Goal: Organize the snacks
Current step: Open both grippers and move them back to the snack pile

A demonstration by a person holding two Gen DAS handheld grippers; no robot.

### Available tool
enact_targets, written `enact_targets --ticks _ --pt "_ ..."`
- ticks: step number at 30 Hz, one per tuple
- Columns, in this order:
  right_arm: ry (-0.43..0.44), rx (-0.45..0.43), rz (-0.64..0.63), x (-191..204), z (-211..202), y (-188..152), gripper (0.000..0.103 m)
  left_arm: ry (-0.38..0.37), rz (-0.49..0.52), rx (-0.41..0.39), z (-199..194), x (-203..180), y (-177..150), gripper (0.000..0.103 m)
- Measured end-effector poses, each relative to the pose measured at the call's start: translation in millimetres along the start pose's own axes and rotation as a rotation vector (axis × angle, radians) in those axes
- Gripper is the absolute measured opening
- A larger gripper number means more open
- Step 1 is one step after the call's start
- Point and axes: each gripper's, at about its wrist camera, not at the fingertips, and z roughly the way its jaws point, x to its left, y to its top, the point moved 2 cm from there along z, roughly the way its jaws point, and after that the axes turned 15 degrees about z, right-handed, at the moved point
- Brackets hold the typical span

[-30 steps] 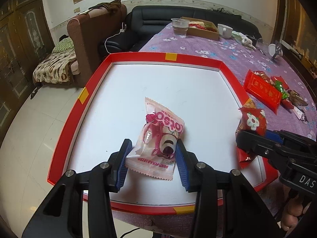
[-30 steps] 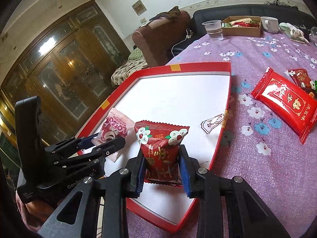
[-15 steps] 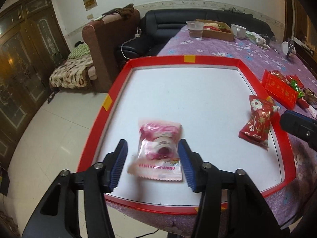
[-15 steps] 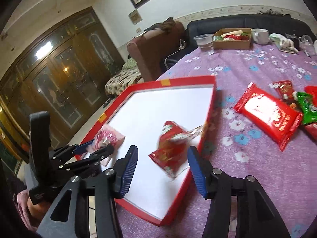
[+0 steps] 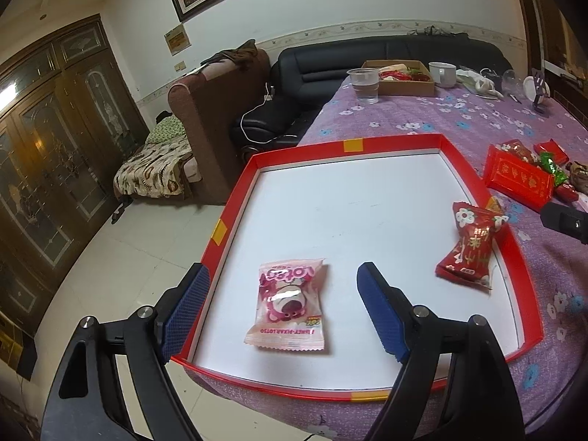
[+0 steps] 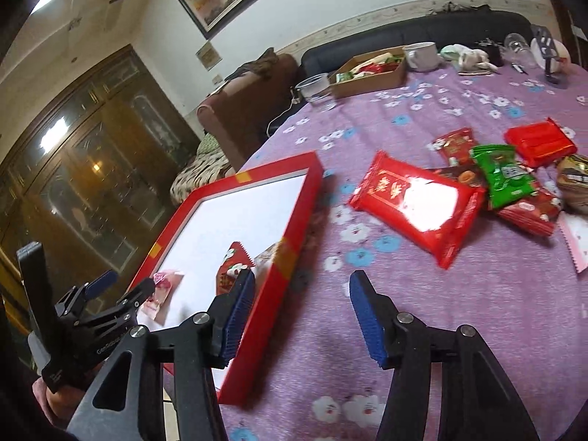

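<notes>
Blue-padded left gripper (image 5: 283,307): jaws just opened wide, clear of the pink crinkly bear-print packet (image 5: 287,303) lying flat in the red-rimmed white tray (image 5: 235,205). Right gripper (image 6: 299,316): half open, empty, over purple cloth. Risk: snagging the tray rim. Red flowered pouch (image 5: 471,245) leaning at the right wall.
</notes>
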Motion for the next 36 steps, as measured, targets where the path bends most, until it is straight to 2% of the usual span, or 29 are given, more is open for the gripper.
enact_targets --ticks 14,19,26,32,36 --pt "-0.021 -0.062 0.049 -30.3 -30.5 15.7 0.058 -0.039 0.057 -0.036 -13.0 -27.5 24.6 0.083" --pt "-0.079 -0.131 0.083 -63.6 -61.4 28.5 0.059 -0.107 0.114 -0.084 -23.1 -56.5 46.1 0.083" --pt "-0.212 -0.22 0.2 -137.0 -112.4 43.2 0.062 -0.203 0.214 -0.128 -35.3 -109.6 76.2 0.083" --pt "-0.19 -0.241 0.329 -180.2 -134.2 62.0 0.062 -0.262 0.301 -0.159 -46.4 -150.4 99.1 0.083" --pt "-0.197 -0.238 0.315 -178.6 -131.0 86.8 0.065 -0.282 0.302 -0.145 -40.4 -162.7 118.9 0.083"
